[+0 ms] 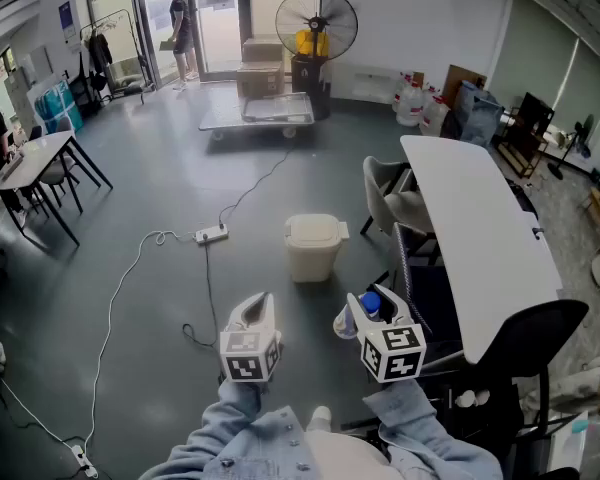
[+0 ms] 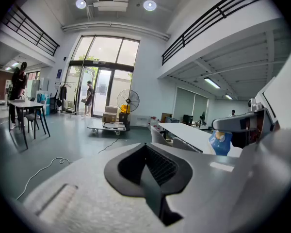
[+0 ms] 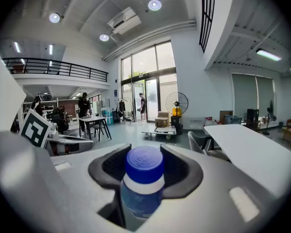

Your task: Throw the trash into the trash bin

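Note:
A cream trash bin (image 1: 314, 247) with a closed lid stands on the grey floor, ahead of both grippers. My right gripper (image 1: 364, 310) is shut on a clear plastic bottle (image 3: 142, 178) with a blue cap (image 1: 370, 303), held upright between its dark pads. In the left gripper view the same bottle (image 2: 220, 142) shows at the right. My left gripper (image 1: 256, 306) is level beside the right one; its jaws (image 2: 150, 171) are shut with nothing between them. Both point toward the bin, short of it.
A long white table (image 1: 480, 223) with grey chairs (image 1: 390, 193) runs along the right, and a black office chair (image 1: 528, 343) is near my right arm. A power strip (image 1: 212, 234) and cable lie left of the bin. A flat cart (image 1: 258, 116), fan (image 1: 316, 23) and a person (image 1: 180, 28) are far back.

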